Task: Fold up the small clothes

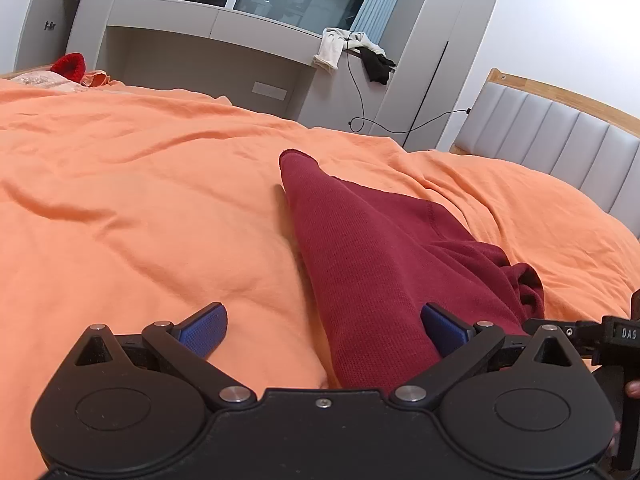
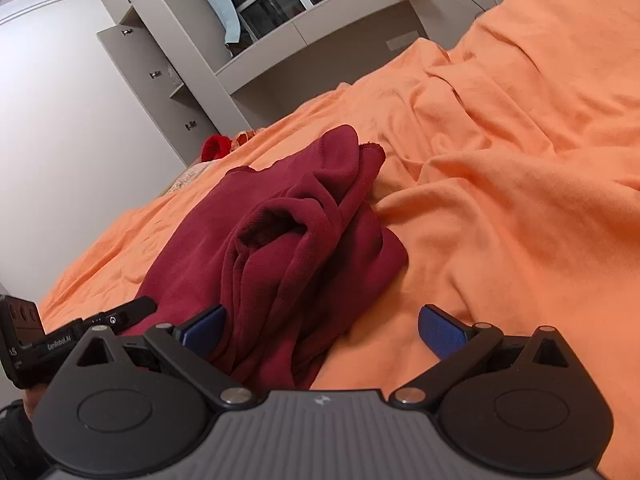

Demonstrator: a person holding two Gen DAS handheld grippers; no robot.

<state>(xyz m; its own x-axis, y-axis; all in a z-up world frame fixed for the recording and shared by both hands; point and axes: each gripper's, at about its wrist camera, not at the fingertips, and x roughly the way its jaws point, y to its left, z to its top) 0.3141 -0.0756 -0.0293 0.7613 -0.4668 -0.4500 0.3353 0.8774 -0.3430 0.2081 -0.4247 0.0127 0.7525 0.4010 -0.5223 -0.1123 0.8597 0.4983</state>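
Both the left hand-held gripper and right hand-held gripper stood open over the maroon garment, bunched on the bed; folding seemed barely begun.

Maroon garment lies on orange bed.

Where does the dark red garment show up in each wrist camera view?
Left wrist: garment runs from centre to lower right, between the open gripper's fingers.
Right wrist: garment bunched at centre, by the left finger.
Shared landmark: small red item at the bed's far edge.
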